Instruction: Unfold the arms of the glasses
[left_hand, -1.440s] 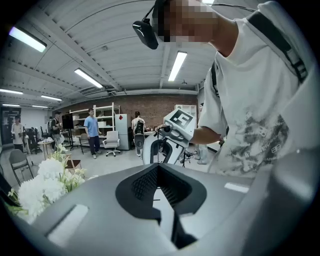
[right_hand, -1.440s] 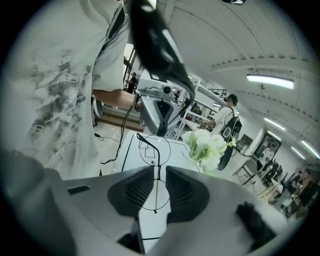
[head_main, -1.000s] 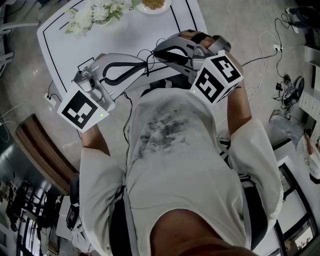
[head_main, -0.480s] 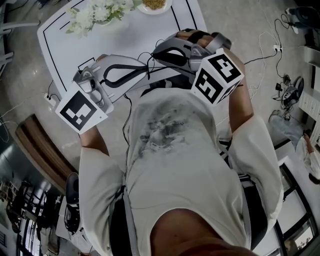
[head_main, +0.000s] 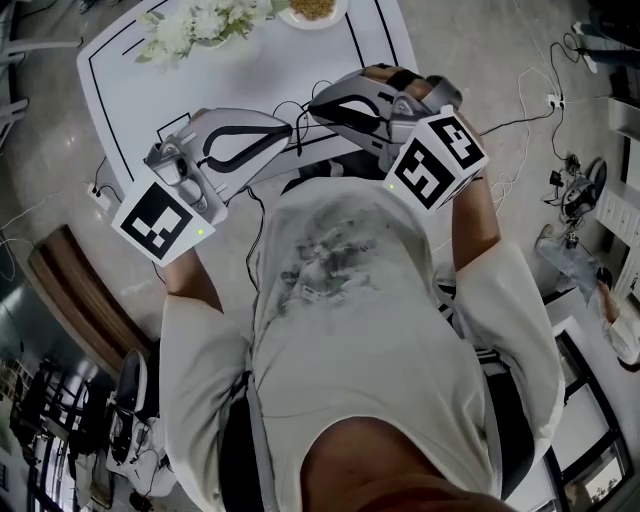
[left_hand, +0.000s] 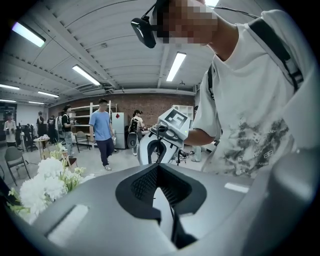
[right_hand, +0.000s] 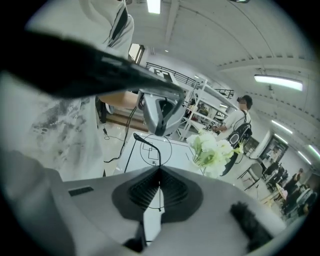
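I hold both grippers up close to my chest, their tips nearly meeting above the near edge of the white table (head_main: 250, 70). My right gripper (right_hand: 160, 169) is shut on a thin black glasses arm (right_hand: 145, 142) that rises from its tips and ends in a curved tip. In the head view this gripper (head_main: 312, 103) points left. My left gripper (head_main: 288, 128) points right at it. Its jaws (left_hand: 158, 166) are closed, with a thin dark strip of the glasses (left_hand: 171, 217) between them. The rest of the glasses is hidden in the head view.
White flowers (head_main: 195, 25) and a bowl (head_main: 310, 8) stand at the far end of the table. Cables run over the floor (head_main: 520, 110) at the right. Several people (left_hand: 102, 132) stand in the room behind.
Both grippers stay tip to tip in front of the chest, with only small shifts of the hands. Nothing was taken hold of or let go.
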